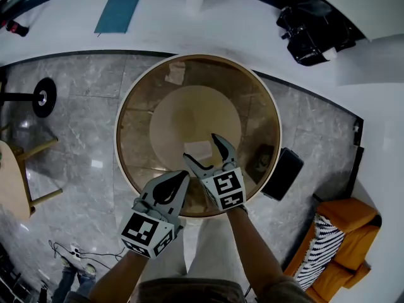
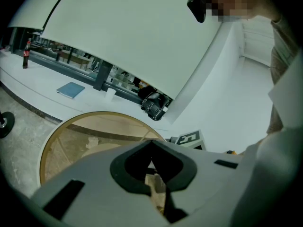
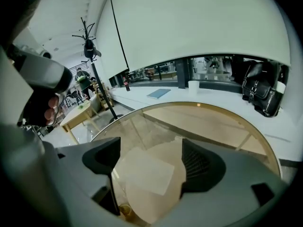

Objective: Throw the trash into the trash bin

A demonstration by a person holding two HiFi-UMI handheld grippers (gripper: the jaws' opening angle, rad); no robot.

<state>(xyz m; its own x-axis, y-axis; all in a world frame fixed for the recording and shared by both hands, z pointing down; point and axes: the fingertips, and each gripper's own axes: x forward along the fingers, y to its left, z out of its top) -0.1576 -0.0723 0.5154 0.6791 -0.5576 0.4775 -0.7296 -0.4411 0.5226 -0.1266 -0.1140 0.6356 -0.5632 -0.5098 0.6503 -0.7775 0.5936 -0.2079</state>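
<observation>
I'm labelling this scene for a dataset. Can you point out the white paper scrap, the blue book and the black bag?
white paper scrap (image 1: pixel 199 149): head view, middle of the sheet.
blue book (image 1: pixel 118 12): head view, middle of its cover.
black bag (image 1: pixel 314 33): head view, middle of its body.

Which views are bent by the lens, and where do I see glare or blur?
Head view: strong fisheye, edges bow around the table; small glare spots on the floor. Left gripper view: the left gripper is near and soft, corners dark. Right gripper view: corners dark too, the paper fairly clear, a small glint on the table rim.
</observation>
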